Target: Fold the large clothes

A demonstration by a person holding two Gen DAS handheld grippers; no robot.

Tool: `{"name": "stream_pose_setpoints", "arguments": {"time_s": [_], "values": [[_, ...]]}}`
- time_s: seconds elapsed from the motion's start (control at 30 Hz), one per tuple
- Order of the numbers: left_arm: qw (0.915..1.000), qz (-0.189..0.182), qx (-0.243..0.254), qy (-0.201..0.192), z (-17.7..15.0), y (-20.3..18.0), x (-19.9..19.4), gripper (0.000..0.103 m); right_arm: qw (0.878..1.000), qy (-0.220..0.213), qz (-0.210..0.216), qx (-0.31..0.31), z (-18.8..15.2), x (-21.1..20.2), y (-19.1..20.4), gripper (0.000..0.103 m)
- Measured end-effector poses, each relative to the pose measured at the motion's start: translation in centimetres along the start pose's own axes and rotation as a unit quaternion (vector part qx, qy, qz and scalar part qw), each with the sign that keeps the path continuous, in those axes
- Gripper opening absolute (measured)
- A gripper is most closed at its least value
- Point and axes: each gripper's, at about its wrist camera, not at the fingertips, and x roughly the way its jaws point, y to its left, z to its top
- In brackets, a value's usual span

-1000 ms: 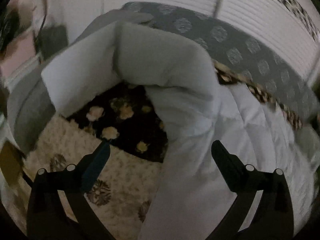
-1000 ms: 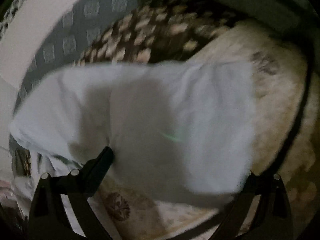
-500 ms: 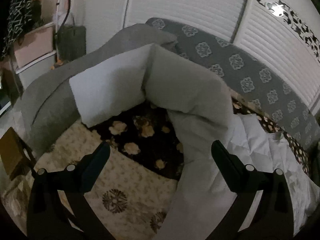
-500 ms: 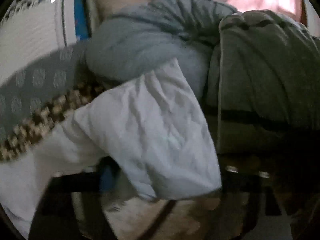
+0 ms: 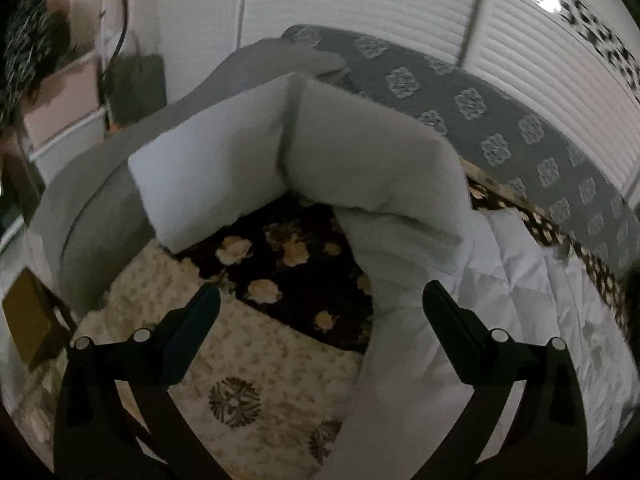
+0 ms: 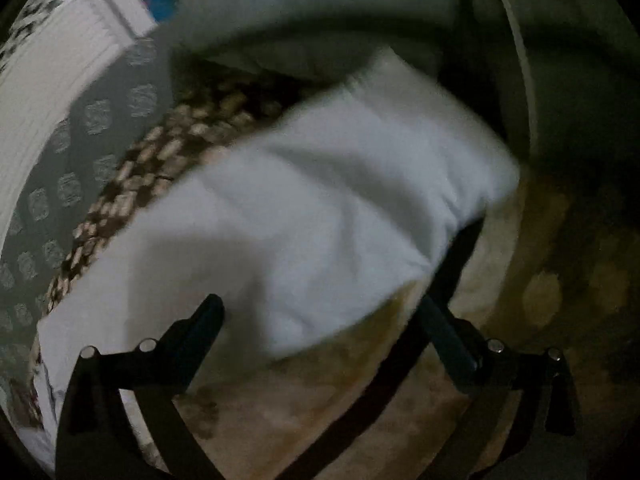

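Observation:
A large white padded garment [image 5: 372, 184] lies on a bed, its near part humped up in a bent fold, with a quilted part [image 5: 532, 280] spread flat to the right. My left gripper [image 5: 320, 304] is open and empty, just short of the hump. In the right wrist view the same white garment [image 6: 320, 216] lies folded over, blurred. My right gripper [image 6: 320, 312] is open, its jaws wide at the garment's near edge, holding nothing.
The bed is covered by a cream floral blanket [image 5: 256, 364] with a dark flowered patch [image 5: 296, 256]. A grey patterned headboard [image 5: 500, 120] and white slatted wall [image 5: 360, 4] stand behind. A grey cushion [image 5: 104, 200] lies left; grey bedding [image 6: 320, 20] is piled beyond the garment.
My left gripper has pulled back slightly, so the hump sits farther away. My right gripper has swung from the bedding pile back down over the folded garment; both stayed open.

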Motion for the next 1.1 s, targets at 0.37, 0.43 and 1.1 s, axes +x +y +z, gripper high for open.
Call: {"name": "stream_pose_setpoints", "arguments": {"time_s": [0.37, 0.43, 1.1], "values": [[0.9999, 0.010, 0.005, -0.007, 0.3, 0.3, 0.8, 0.100, 0.994, -0.057, 0.059, 0.074, 1.8, -1.3, 1.0, 0.014], [0.9997, 0.013, 0.013, -0.019, 0.5, 0.0, 0.2, 0.100, 0.991, -0.119, 0.057, 0.029, 2.5, -4.9, 3.7, 0.013], [0.9924, -0.039, 0.112, -0.032, -2.9, -8.3, -0.2, 0.100, 0.791, -0.009, 0.265, -0.551, -29.5, -9.5, 39.4, 0.028]]}}
